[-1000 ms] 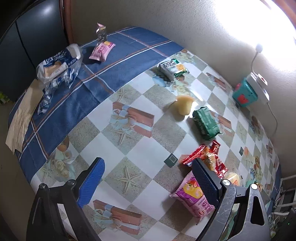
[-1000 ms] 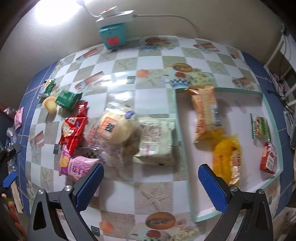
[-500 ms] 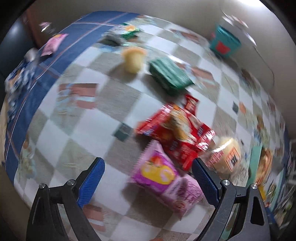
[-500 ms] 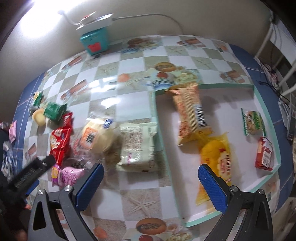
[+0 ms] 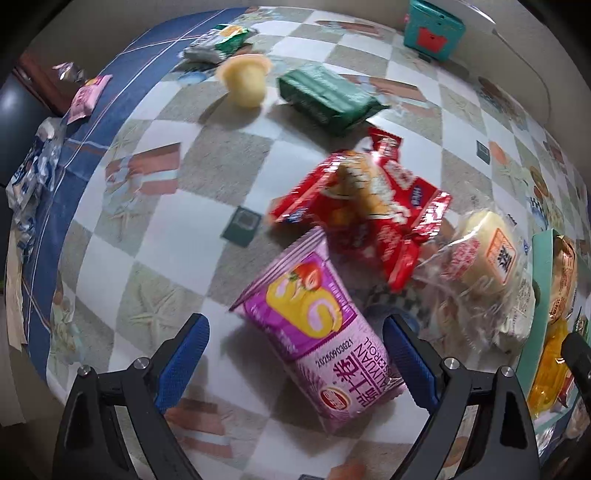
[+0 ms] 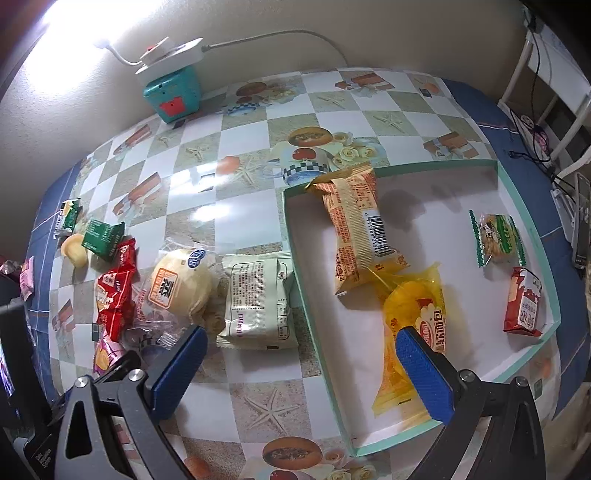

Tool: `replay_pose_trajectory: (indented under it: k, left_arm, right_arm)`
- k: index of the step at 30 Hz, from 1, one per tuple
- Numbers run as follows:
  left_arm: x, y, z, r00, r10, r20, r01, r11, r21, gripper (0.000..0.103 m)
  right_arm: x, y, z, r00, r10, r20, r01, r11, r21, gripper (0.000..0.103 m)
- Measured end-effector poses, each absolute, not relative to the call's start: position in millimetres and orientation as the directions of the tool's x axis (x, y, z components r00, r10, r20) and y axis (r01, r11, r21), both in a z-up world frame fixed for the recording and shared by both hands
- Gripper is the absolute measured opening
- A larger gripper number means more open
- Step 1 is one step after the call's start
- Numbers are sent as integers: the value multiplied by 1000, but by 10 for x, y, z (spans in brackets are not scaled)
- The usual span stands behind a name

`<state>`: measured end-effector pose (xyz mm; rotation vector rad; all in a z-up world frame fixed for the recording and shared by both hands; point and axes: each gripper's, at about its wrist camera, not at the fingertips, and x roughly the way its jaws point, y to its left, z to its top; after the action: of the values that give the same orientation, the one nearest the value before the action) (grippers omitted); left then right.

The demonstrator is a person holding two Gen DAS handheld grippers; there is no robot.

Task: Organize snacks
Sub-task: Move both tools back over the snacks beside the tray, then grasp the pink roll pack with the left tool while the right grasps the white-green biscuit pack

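Left wrist view: the left gripper points down over the table, jaws wide apart and clear of everything; the pink roll pack lies flat between the blue pads, touched by neither. Just beyond it a heap of red packs overlaps its far end, and to the right a clear-wrapped bun lies against the heap. Farther off sit a green pack and a yellow cup, close together; a teal box stands at the far edge.

Right wrist view: the right gripper hangs above the table with jaws wide apart, holding nothing. A white pack lies against the left wall of the tray. Inside the tray lie an orange pack, a yellow bread bag overlapping its near end, and, well apart to the right, a small green pack and a small red pack
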<state>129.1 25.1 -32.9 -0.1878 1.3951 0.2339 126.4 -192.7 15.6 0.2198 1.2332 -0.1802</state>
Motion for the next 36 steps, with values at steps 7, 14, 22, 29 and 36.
replay_pose_trajectory:
  k: [7,14,22,29,36]
  left_arm:
    - [1179,538,-271,169,43,-985,-309,951,-11,95]
    - [1121,765,-374,150,-20,-988,-359,931,-74,95]
    - [1150,742,-475,143,-64,-988,-357,927,-112,81]
    - [1242,556,-538,144,-71,-987,-356,927,-119,67]
    - [1372,493,-530,146,-66,-987,-364,924,-115,66]
  right_arm:
    - [1257,-1932,169,328,-4,-945,251,964,83,103]
    - [1325,-1923,97,363,18,-932,216,971,102,102]
    - [1418,-1782,-113,353,65,-933,143,982,123,76]
    - [1492,-1635,-162,365,22,-931,96,994,61,67]
    - [1527,-1657,-172,353,10,-936,106,993,51,62]
